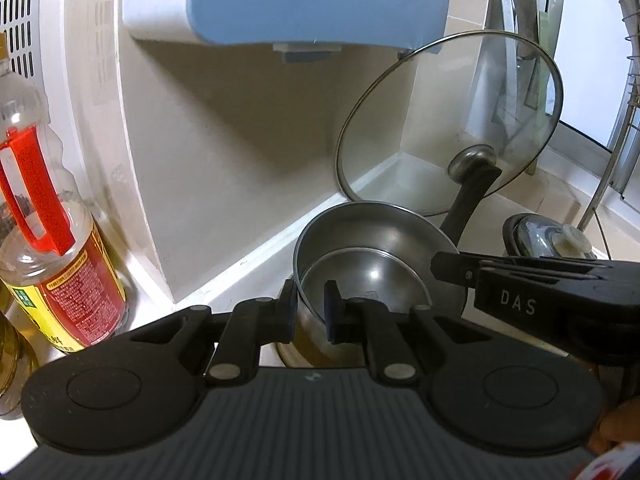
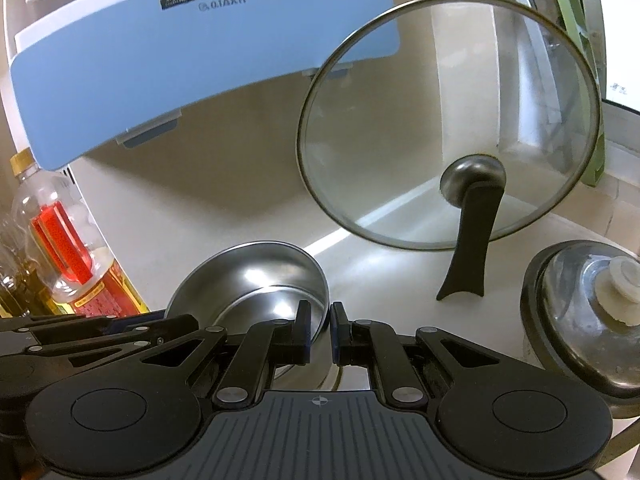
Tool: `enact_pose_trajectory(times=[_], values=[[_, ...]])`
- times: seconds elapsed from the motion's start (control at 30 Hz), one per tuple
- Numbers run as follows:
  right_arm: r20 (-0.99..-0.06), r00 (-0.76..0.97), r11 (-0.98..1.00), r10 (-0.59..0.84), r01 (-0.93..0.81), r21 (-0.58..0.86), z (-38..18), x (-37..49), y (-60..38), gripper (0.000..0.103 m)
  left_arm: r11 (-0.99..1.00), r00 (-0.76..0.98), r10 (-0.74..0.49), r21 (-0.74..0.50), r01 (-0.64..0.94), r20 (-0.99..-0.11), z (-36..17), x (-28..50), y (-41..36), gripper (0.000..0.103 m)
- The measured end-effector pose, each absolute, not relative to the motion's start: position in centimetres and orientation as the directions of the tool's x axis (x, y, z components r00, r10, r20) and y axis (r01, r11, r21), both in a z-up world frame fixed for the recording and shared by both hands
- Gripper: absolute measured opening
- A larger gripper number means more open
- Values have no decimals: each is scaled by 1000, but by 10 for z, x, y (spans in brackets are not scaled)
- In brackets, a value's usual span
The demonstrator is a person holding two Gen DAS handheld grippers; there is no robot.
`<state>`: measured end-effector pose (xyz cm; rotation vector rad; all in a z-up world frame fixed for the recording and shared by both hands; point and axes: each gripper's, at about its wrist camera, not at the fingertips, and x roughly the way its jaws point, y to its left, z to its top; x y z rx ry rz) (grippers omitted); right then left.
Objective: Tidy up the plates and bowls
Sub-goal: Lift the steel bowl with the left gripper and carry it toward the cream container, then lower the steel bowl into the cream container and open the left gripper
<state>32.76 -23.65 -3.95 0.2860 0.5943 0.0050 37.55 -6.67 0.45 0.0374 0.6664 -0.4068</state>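
Note:
A steel bowl [image 1: 380, 236] holds a smaller steel bowl [image 1: 360, 280] nested inside it, on the pale counter. My left gripper [image 1: 312, 312] has its fingers on either side of the bowls' left rim, closed on it. My right gripper [image 2: 320, 332] grips the same stack [image 2: 256, 272] at its right rim, one finger inside and one outside. The right gripper also shows in the left wrist view [image 1: 520, 292], reaching in from the right.
A glass lid [image 1: 448, 128] with a black handle leans on the wall behind the bowls. An oil bottle [image 1: 52, 240] stands at the left. A covered pot [image 2: 592, 308] sits at the right. A blue appliance [image 2: 200, 60] hangs overhead. A wire rack [image 1: 624, 80] stands at far right.

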Motion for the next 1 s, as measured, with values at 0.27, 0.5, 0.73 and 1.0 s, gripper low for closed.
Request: enact_pose_trajectory(times=[0.27,0.5,0.73,1.0], values=[[-562,823,962,84,80,262,-42,331,-234,9,920,702,-358,-101,380,-616,3,377,-66,12],[-566,820,961,87,80,263,-41,330,-233,9,919,698,-360,-105,381,-619,2,375,-64,12],[-579,811,960,90,84,267,-42,332,-233,10,920,687,-359,-114,376,-631,0,377,-63,12],[-591,801,952,95,100,288,-44,333,-233,10,918,681,-365,-122,378,-635,-1,376,-63,13]])
